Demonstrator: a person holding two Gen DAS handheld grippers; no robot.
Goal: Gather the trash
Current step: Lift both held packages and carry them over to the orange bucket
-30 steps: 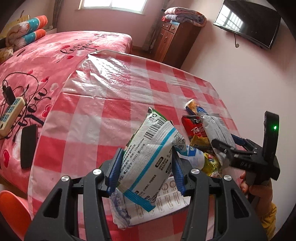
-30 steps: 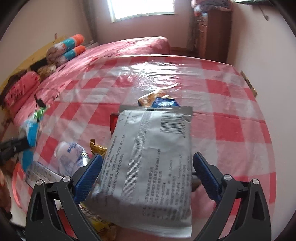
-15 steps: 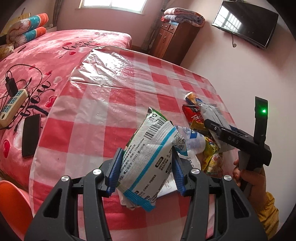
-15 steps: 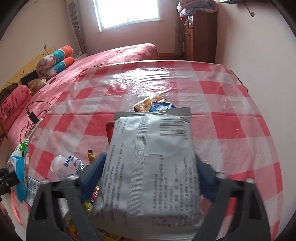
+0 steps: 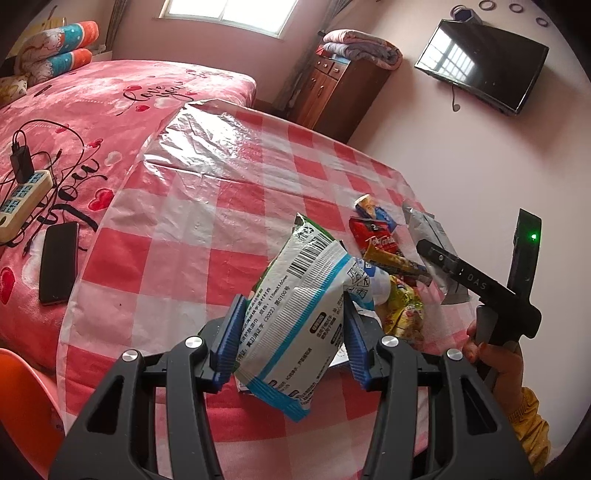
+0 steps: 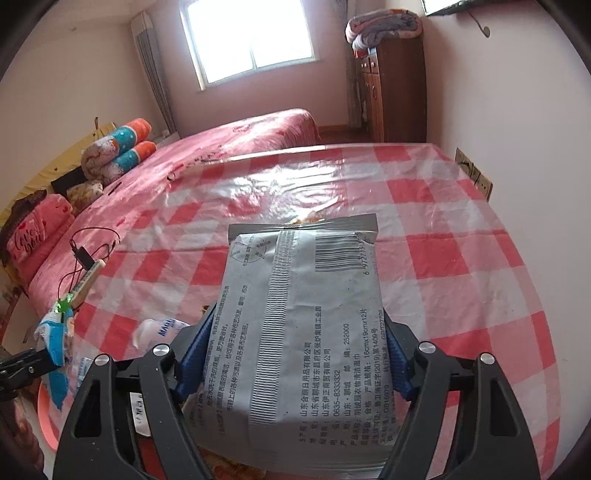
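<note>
Over the checkered bench [image 5: 192,206], left gripper [image 5: 291,341] fingers pinch a blue-striped wrapper [image 5: 303,314]; right gripper [image 6: 291,360] fingers, just closing, clamp a grey packet [image 6: 306,325].

Glossy crinkled plastic tablecloth [image 5: 177,236], matt grey foil packet [image 6: 303,332], dark wooden cabinet [image 5: 332,96].

Home bedroom: bed [image 5: 110,96], wall TV [image 5: 480,66] (folded blanket [image 6: 384,22] atop cabinet [image 6: 395,85]).

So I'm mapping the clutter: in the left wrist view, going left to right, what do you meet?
Power strip → black phone → white and blue wrapper in the left gripper → right gripper holding the grey packet.
</note>
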